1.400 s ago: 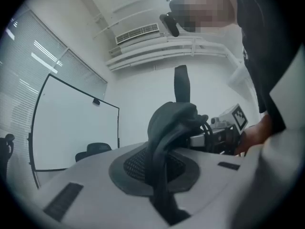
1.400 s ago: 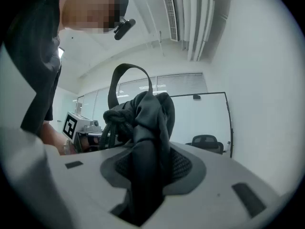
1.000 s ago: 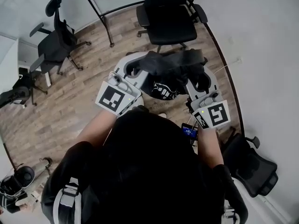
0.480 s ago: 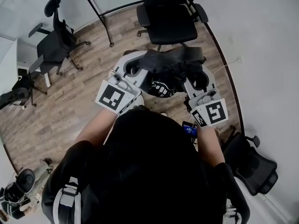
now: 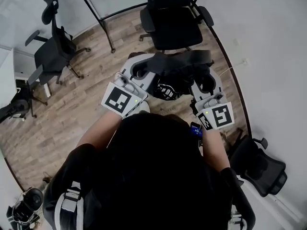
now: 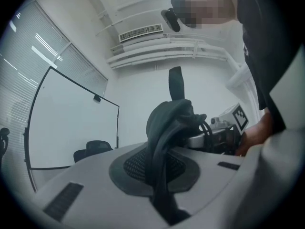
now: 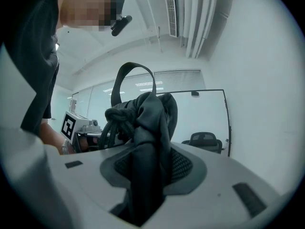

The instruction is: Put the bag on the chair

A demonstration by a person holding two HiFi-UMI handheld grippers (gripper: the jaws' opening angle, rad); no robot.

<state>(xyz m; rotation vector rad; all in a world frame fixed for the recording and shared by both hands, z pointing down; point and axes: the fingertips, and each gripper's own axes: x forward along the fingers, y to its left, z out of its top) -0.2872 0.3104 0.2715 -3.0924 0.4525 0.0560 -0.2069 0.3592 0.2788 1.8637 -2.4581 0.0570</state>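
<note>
A black bag [image 5: 176, 74] hangs between my two grippers, in front of my chest. My left gripper [image 5: 145, 66] is shut on a fold of the bag's fabric [image 6: 167, 128], pinched between its grey jaws. My right gripper [image 5: 203, 70] is shut on a thicker bunch of the same bag [image 7: 148, 128], with a strap loop rising above it. A black office chair [image 5: 171, 24] stands just beyond the bag, its seat facing me. In each gripper view the other gripper's marker cube shows behind the bag.
A second black chair [image 5: 53, 41] stands at the far left and a third [image 5: 261, 170] at the lower right by the white wall [image 5: 273, 56]. A black-framed whiteboard stand [image 5: 106, 20] is left of the near chair. Dark equipment [image 5: 23, 209] lies at the lower left.
Both grippers and the bag have moved a little forward with the person, toward the near chair. The things on the floor at the left have slid down in the picture. Both grips are unchanged.
</note>
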